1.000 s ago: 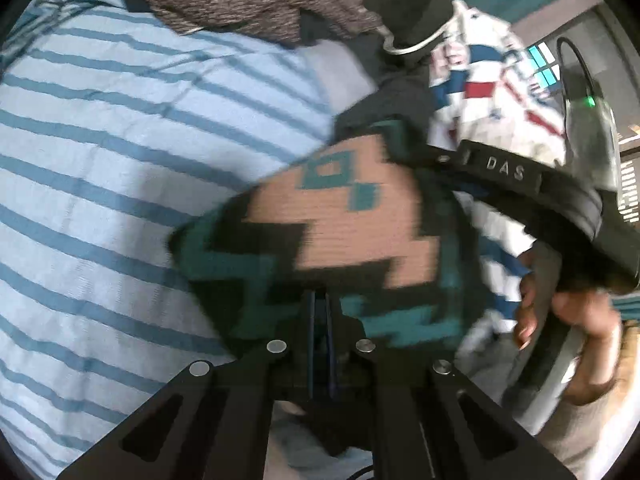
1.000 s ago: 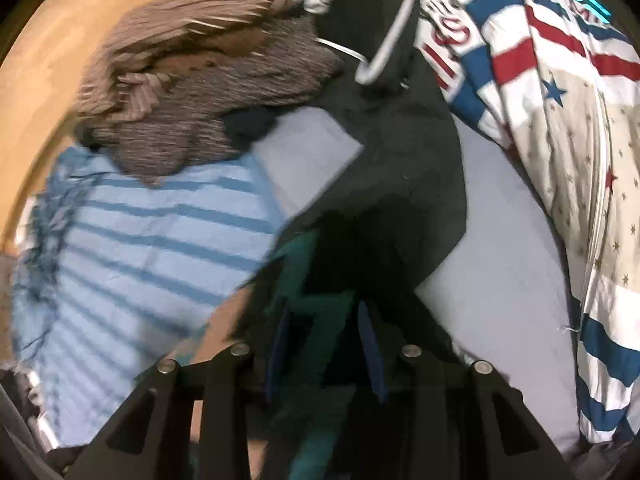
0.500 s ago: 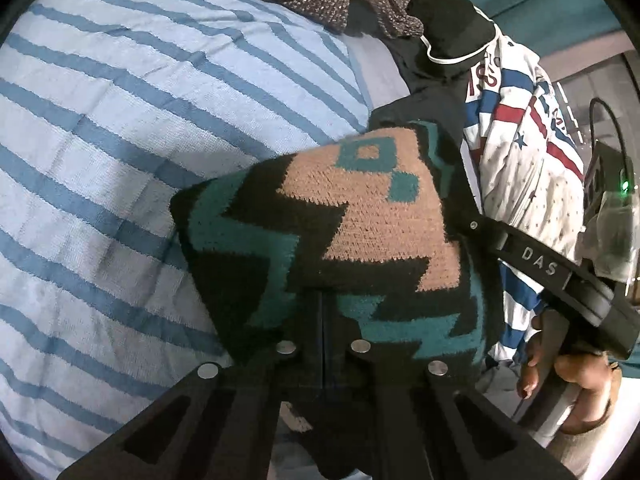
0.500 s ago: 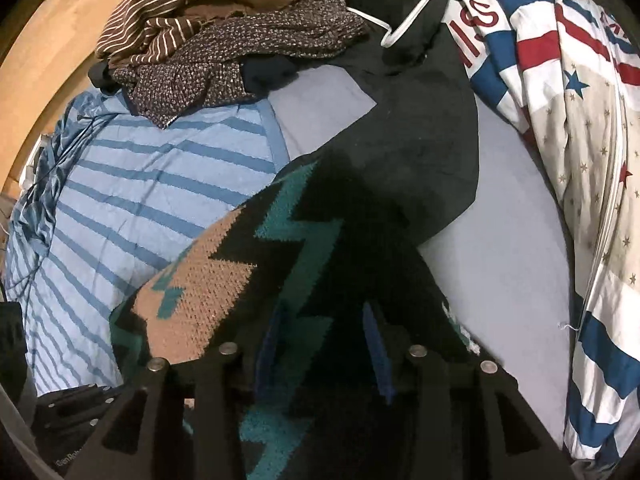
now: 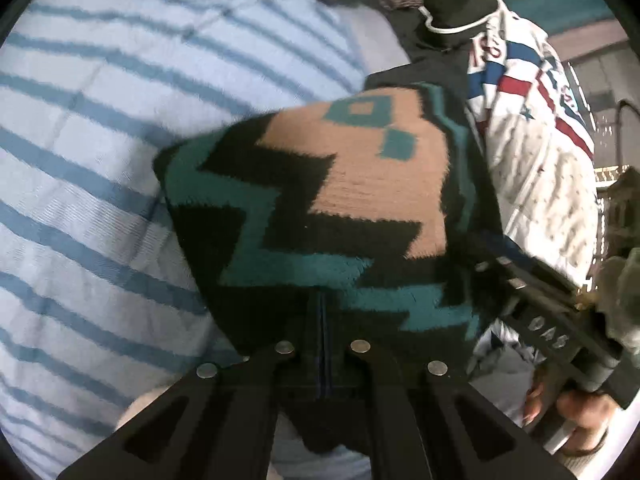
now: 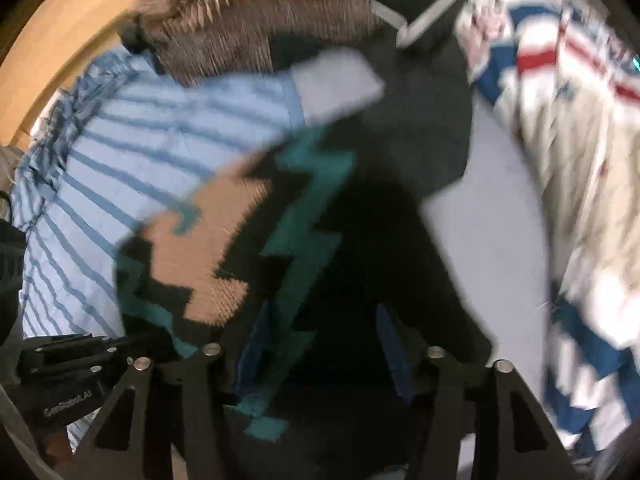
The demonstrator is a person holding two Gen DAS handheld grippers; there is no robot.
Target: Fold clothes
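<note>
Both grippers bear on the zigzag knit (image 5: 320,216): left gripper (image 5: 323,320) clenched on its hem at six o'clock, right gripper (image 6: 320,344) opening (knit still between). It may slump unevenly onto the striped shirt (image 5: 120,160).

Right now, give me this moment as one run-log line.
left gripper: shut on zigzag sweater | right gripper: jaws opening, sweater between them | under it: blue striped shirt | fold: not finished

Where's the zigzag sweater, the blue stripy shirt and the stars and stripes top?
zigzag sweater (image 5: 360,184), left wrist view, on its tan patch.
blue stripy shirt (image 5: 120,140), left wrist view, on its striped middle.
stars and stripes top (image 5: 536,152), left wrist view, on its white starred part.
</note>
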